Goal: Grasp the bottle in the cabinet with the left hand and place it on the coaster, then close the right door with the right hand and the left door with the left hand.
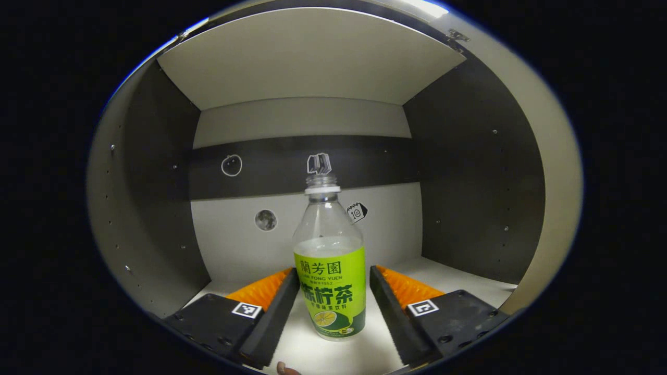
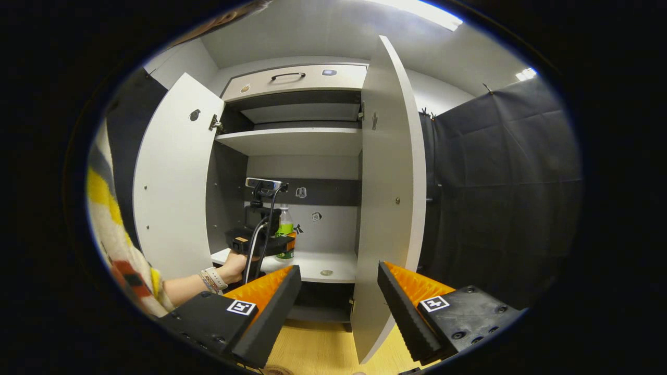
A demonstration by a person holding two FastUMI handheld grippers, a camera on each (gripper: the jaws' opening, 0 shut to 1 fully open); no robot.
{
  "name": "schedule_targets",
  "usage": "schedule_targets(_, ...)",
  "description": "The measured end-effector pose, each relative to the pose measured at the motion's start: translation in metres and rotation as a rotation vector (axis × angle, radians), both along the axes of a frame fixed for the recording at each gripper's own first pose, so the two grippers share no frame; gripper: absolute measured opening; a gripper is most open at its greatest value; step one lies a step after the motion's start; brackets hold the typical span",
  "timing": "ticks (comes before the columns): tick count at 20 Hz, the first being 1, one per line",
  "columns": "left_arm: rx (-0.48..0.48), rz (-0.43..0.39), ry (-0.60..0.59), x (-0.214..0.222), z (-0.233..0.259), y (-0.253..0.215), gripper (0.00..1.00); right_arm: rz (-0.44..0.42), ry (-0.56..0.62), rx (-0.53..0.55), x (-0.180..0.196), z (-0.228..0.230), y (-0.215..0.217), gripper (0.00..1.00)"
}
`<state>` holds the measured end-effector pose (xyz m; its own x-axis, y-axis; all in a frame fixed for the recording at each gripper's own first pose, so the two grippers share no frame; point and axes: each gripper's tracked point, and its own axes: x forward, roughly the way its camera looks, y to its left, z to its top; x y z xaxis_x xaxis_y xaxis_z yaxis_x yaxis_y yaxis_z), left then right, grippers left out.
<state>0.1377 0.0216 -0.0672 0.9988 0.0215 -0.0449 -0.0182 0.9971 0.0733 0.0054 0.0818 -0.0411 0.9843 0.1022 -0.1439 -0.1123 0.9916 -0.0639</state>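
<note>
Left gripper (image 1: 333,291) fingers straddle upright bottle (image 1: 330,271), spread

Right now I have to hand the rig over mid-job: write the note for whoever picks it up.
Left gripper: open, inside the cabinet, fingers either side of the bottle; not yet closed on it.
Right gripper: open, holding nothing, hanging in front of the cabinet near the right door.
Bottle: upright on the lower shelf, uncapped.
Both doors stand open, left door included.
Done: approach to the bottle.
Left: grasp, set it on the coaster, shut right door with right gripper, then left door with left.
</note>
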Motion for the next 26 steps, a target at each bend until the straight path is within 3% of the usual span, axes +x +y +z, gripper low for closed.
schedule_targets(2,-0.017,-0.008,0.001,-0.002,0.000,0.000,0.79,0.002,-0.007,0.002,0.002,0.001,0.000,0.98)
schedule_targets(7,-0.020,-0.015,-0.054,-0.022,0.020,0.004,0.79,0.025,-0.016,0.015,0.002,0.005,0.008,0.98)
schedule_targets(14,-0.010,-0.083,-0.047,-0.099,0.038,0.014,0.77,0.076,-0.027,0.047,-0.004,0.007,0.028,0.98)
schedule_targets(18,0.006,-0.149,-0.102,-0.159,0.058,0.001,0.79,0.087,-0.016,0.029,-0.014,0.006,0.038,0.98)
schedule_targets(22,0.037,-0.215,-0.094,-0.219,0.052,-0.013,0.77,0.085,-0.026,0.016,-0.032,0.009,0.046,0.98)
schedule_targets(26,-0.011,-0.276,-0.049,-0.271,0.025,-0.028,0.77,0.068,-0.026,-0.015,-0.052,0.010,0.047,0.98)
